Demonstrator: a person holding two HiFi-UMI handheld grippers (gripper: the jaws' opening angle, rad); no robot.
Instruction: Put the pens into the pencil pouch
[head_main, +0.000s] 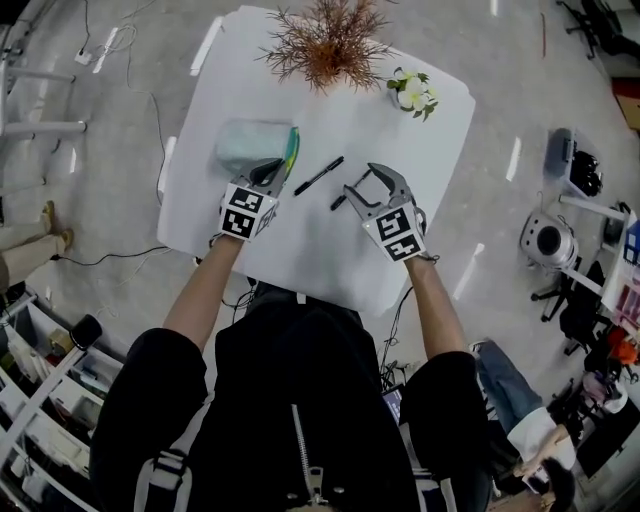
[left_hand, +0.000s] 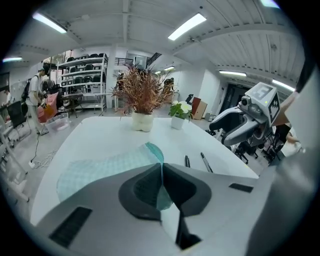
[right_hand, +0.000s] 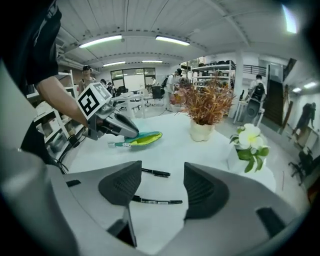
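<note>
A teal checked pencil pouch (head_main: 248, 143) lies on the white table (head_main: 300, 250), its mouth turned toward the pens. My left gripper (head_main: 277, 170) is shut on the pouch's edge (left_hand: 161, 172), lifting it a little. In the right gripper view the pouch (right_hand: 141, 138) gapes open, showing a yellow-green lining. Two black pens lie to the right of the pouch: the far pen (head_main: 319, 175) and the near pen (head_main: 338, 201). My right gripper (head_main: 363, 186) stands open just above the near pen (right_hand: 156, 201), which shows between its jaws; the far pen (right_hand: 156, 173) lies beyond.
A pot of dried reddish-brown twigs (head_main: 326, 42) and a small pot of white flowers (head_main: 413, 93) stand at the table's far side. Cables run over the floor to the left (head_main: 110, 255). Shelves and other people are in the room's background.
</note>
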